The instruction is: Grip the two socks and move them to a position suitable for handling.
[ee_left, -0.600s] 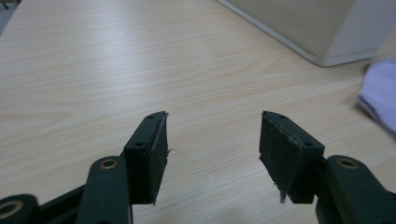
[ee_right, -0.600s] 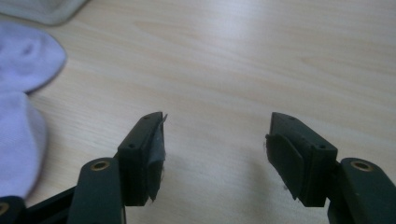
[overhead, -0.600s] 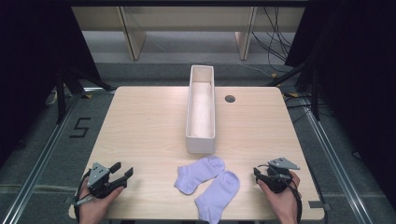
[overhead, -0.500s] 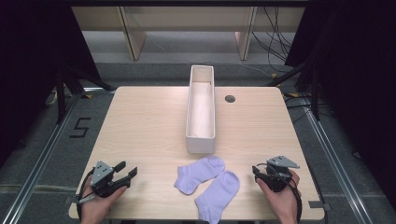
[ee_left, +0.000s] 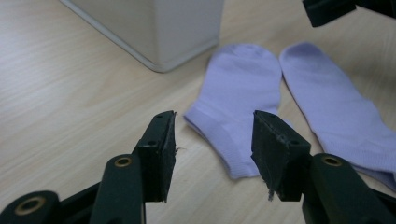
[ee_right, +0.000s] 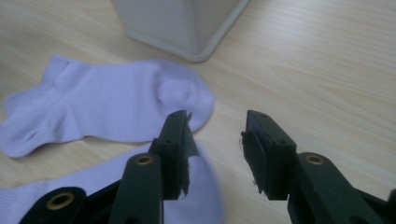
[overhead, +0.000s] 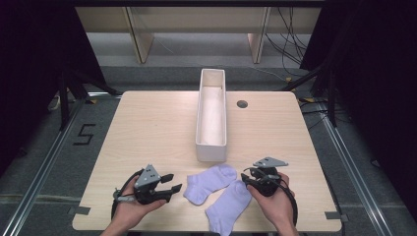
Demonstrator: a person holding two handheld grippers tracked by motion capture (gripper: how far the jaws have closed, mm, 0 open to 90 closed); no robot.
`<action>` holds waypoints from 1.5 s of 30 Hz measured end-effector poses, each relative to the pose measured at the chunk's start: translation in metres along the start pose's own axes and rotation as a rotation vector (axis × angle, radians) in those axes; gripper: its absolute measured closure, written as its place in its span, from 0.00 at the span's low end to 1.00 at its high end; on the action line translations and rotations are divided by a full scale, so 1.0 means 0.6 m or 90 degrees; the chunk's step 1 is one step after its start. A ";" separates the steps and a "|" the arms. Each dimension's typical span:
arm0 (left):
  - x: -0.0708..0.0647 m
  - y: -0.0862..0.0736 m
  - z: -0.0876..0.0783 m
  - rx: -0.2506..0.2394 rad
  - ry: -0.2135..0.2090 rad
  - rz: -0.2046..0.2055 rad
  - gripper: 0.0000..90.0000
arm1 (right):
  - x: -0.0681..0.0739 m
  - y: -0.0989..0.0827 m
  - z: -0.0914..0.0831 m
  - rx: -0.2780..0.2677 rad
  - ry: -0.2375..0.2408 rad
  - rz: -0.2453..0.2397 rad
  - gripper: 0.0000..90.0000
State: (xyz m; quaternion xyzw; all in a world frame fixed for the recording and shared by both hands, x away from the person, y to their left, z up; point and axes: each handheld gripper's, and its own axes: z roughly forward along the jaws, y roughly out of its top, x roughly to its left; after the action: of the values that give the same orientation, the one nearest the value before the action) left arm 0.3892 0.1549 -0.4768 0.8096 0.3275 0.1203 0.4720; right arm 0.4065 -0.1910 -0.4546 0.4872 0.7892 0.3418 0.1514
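Two lilac socks: left sock [overhead: 209, 183] and right sock [overhead: 229, 206], flat in lower centre of high view, toes toward white bin [overhead: 211, 147], likely their destination. Left gripper [overhead: 169, 188] jaws apart, aimed at cuff. Right gripper [overhead: 250, 179] jaws apart, empty, over right sock's toe.

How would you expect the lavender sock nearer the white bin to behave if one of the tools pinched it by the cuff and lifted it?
The sock lies flat and thin on the table, so it would probably droop limply from the pinch. Its soft knit looks light, and likely grips rather than slips. Its toe lies close against the second sock, which it might nudge or drag.
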 end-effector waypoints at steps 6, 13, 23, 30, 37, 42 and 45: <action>-0.017 0.002 0.045 0.059 -0.035 0.053 0.56 | 0.014 0.023 0.039 0.028 0.006 -0.009 0.68; -0.028 0.004 0.076 0.103 -0.046 0.085 0.56 | 0.017 0.047 0.082 0.055 0.003 -0.025 0.69; -0.030 -0.003 0.084 0.129 -0.021 0.141 0.67 | 0.023 0.041 0.111 0.094 -0.001 -0.034 0.77; -0.025 -0.003 0.084 0.129 -0.003 0.168 0.88 | 0.029 0.038 0.111 0.099 0.003 -0.041 0.95; -0.004 0.002 0.064 0.147 0.012 0.175 0.97 | 0.049 0.041 0.100 0.095 0.015 -0.024 0.97; 0.034 -0.007 0.026 0.158 0.034 0.177 0.97 | 0.094 0.047 0.086 0.071 0.047 -0.051 0.97; 0.049 -0.014 0.010 0.174 0.045 0.188 0.97 | 0.119 0.048 0.098 0.078 0.059 -0.060 0.96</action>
State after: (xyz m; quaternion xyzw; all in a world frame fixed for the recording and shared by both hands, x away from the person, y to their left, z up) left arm 0.4106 0.1725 -0.4905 0.9005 0.2349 0.1713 0.3232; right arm 0.4252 -0.0973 -0.4706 0.4418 0.8367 0.3075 0.1007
